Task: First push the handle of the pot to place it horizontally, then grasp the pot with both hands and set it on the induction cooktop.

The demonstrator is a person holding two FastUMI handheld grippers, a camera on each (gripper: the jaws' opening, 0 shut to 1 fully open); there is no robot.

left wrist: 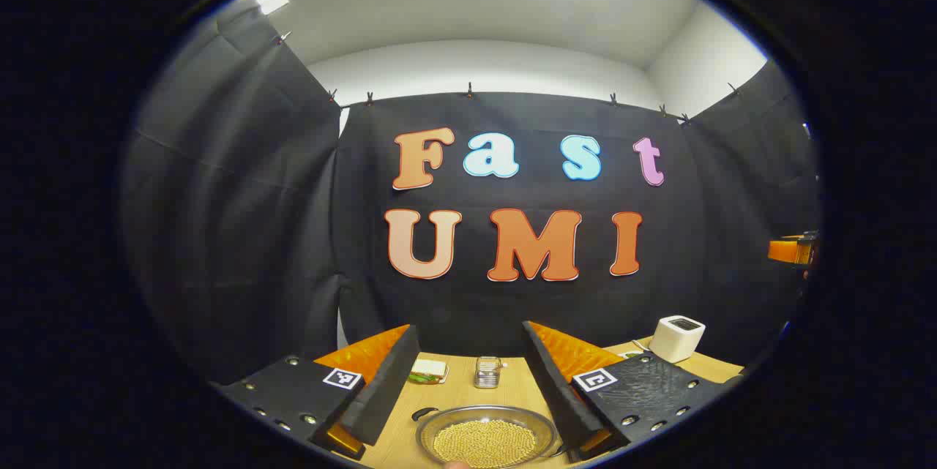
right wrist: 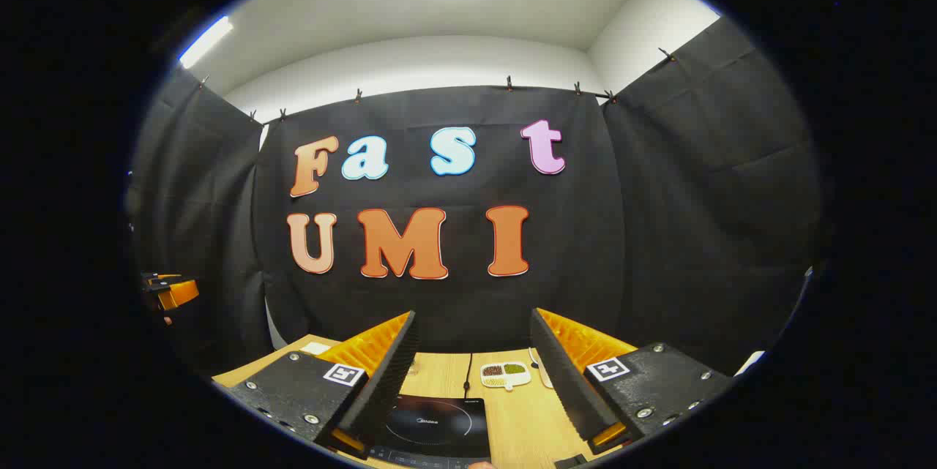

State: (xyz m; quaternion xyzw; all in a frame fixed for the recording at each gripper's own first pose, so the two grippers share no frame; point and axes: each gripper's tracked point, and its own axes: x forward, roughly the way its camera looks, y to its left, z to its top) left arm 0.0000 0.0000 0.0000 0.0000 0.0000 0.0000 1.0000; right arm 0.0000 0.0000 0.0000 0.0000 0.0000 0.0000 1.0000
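With both sets of jaws held apart, the rigid, bead-laden metal pot between the left gripper jaws is judged heavy and spillable, best gripped at opposite rims, while the induction cooktop lies between the right gripper jaws.

Ahead of my left claw I count one pot of beans, one jar, one sandwich and one white box. Ahead of my right claw: one cooktop, one dish.
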